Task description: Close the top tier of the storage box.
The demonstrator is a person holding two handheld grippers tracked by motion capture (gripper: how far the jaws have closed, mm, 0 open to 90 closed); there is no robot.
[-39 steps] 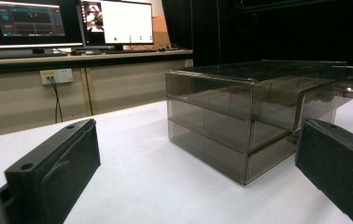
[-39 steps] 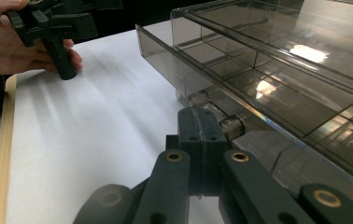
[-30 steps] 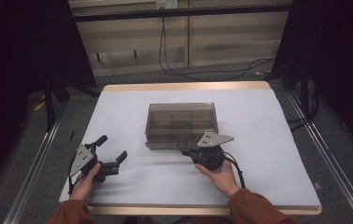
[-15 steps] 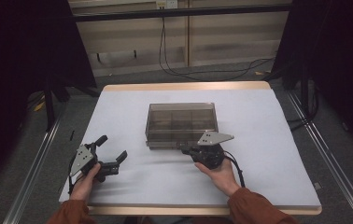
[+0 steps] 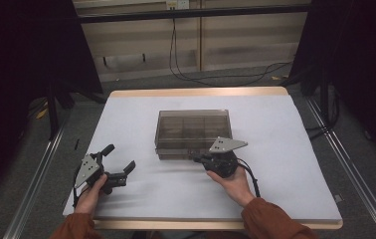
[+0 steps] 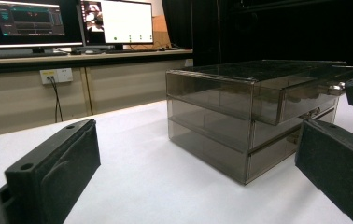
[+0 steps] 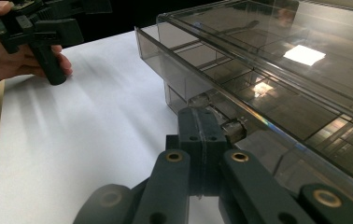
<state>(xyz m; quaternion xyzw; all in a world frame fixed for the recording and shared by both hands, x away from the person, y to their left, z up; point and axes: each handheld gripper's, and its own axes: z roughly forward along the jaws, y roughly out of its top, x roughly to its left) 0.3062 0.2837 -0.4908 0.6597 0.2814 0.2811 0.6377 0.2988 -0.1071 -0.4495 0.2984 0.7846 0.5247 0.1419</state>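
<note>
On white table (image 5: pixel 285 149), one drawer box (image 5: pixel 193 130), two grippers, right gripper (image 5: pixel 202 159) at handle

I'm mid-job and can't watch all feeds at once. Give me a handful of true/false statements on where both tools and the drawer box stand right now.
1. The right tool is shut on a small knob at the front of the smoky transparent plastic drawer box. True.
2. The left tool is clamped on the box's side. False: it is open, apart from the box, resting over the white table cover.
3. The box sits upright on the table. True.
4. The box has been lifted off the table by the right tool. False: its base rests on the cover.
5. A hand holds the left tool near the table's near-left corner. True.
</note>
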